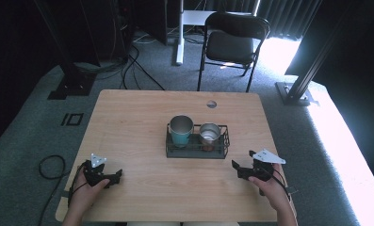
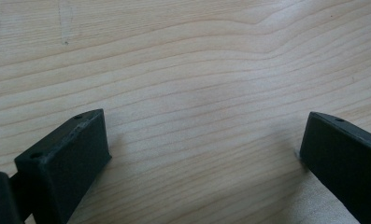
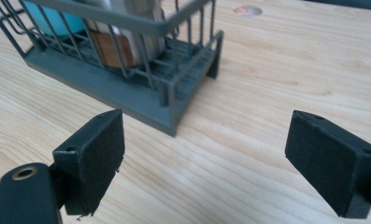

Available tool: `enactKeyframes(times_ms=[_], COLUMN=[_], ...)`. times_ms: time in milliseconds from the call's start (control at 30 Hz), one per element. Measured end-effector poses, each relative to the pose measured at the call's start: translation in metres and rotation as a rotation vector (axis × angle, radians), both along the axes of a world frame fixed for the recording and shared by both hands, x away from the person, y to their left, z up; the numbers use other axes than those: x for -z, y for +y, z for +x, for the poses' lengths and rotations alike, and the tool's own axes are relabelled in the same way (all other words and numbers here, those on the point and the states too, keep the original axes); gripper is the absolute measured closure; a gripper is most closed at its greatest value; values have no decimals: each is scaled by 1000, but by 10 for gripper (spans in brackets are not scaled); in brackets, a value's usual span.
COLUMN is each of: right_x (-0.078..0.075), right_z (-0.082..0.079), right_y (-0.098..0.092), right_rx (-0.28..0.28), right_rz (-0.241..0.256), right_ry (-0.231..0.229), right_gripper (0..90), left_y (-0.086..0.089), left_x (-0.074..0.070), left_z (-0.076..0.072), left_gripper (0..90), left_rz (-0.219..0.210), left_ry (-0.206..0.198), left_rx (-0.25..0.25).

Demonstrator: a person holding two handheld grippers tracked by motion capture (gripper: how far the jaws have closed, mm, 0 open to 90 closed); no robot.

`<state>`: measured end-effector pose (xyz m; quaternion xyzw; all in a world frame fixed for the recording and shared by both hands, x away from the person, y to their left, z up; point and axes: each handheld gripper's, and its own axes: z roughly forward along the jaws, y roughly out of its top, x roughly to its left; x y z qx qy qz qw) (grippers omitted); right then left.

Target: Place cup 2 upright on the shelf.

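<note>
Starting out, we've got both claws wide open and empty: left claw (image 1: 113, 177) low over bare worktop (image 1: 137, 117), right claw (image 1: 237, 168) facing the rack (image 1: 197, 151) just ahead, cups (image 1: 181, 128) inside. Probably reach forward next.

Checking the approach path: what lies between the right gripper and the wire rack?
Bare tabletop separates the right gripper from the wire rack, seen in the right gripper view.
</note>
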<state>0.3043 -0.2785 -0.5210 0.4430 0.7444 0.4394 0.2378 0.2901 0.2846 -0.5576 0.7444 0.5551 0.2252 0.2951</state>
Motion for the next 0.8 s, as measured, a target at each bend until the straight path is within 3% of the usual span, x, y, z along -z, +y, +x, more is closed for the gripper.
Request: enactKeyframes(times_ms=[533,800], right_x=[16,24], right_z=[-14,-24], right_y=[-20,-30], right_rx=[52,79], right_rz=[-27,-48], right_ry=[47,97], right_gripper=[118,117], left_y=[0,0], left_x=[0,0], left_z=[0,0], left_gripper=[20,20], left_rz=[0,0], left_ry=[0,0], left_rx=[0,0])
